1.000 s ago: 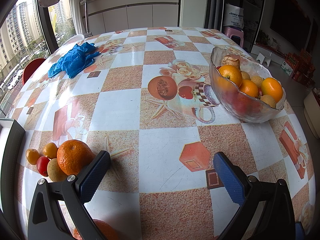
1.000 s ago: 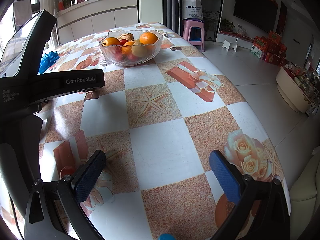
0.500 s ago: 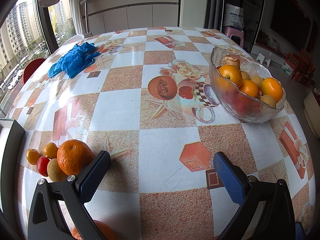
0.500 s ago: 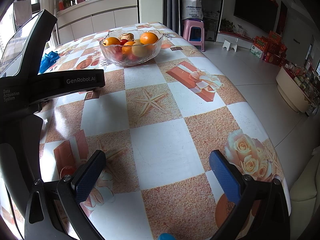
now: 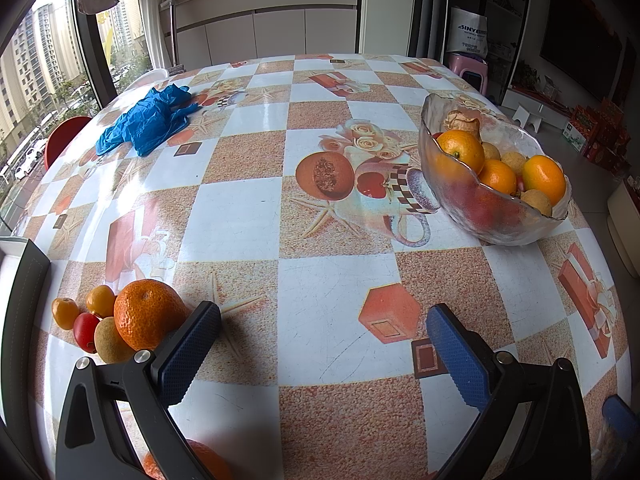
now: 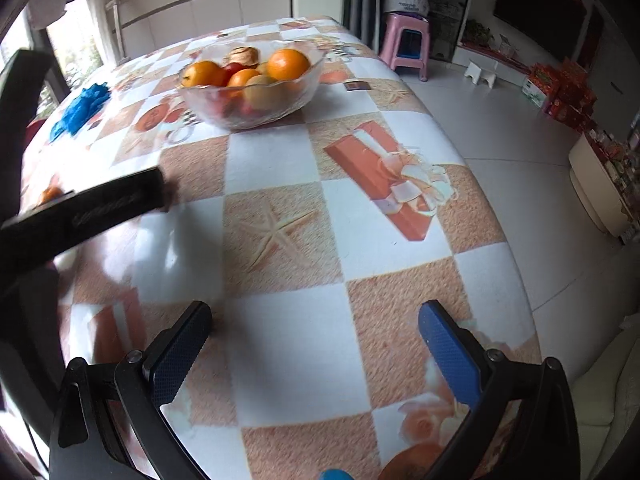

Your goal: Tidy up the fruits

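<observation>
The left gripper [image 5: 323,334] stood spread wide with nothing between its blue pads, its left pad just beside a large orange [image 5: 148,314] that headed a small cluster with a kiwi [image 5: 110,342], a cherry tomato [image 5: 86,332] and two kumquats [image 5: 100,301]. The right gripper [image 6: 315,334] was likewise splayed and empty above the checkered tablecloth [image 6: 280,168]. Well beyond both sat the glass fruit bowl [image 6: 250,114], heaped with oranges.

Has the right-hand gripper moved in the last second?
Yes. In its own view the glass fruit bowl now looms larger and nearer, so the right gripper has moved forward toward it, jaws open.
</observation>
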Demonstrator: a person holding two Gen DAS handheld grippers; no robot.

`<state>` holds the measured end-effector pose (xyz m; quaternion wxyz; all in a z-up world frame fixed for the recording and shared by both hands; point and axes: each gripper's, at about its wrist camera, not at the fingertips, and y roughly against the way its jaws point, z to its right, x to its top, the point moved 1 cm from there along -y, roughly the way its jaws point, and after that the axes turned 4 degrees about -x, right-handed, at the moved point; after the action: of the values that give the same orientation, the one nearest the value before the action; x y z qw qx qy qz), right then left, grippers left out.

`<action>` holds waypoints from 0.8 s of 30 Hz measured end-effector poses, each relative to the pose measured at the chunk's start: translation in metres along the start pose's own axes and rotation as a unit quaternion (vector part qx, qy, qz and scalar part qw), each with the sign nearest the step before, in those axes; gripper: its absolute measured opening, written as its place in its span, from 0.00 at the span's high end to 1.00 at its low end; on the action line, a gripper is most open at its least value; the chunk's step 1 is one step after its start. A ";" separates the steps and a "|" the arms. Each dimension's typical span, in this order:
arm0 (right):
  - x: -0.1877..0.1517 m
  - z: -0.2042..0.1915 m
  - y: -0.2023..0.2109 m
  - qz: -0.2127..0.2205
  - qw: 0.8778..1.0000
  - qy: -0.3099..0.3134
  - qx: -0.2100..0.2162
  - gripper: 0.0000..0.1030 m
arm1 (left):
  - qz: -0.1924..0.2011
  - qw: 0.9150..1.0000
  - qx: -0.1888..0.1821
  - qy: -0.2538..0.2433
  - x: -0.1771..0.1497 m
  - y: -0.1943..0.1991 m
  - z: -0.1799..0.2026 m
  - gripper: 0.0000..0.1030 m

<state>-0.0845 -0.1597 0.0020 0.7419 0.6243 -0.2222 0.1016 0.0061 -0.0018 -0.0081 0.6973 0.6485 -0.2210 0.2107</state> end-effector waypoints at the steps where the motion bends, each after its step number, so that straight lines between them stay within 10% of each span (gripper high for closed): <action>1: 0.002 0.001 -0.001 0.002 1.000 -0.006 -0.003 0.00 | 0.000 1.000 0.000 0.000 0.000 0.000 -0.001 0.00; 24: 0.077 -0.033 -0.043 0.070 0.996 0.027 0.039 0.00 | 0.025 0.987 0.094 0.130 0.018 -0.014 -0.023 0.00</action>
<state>0.0080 -0.1464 -0.0050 0.7140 0.6326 -0.2409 0.1785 0.0298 0.0199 -0.0105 0.6504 0.6727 -0.1233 0.3305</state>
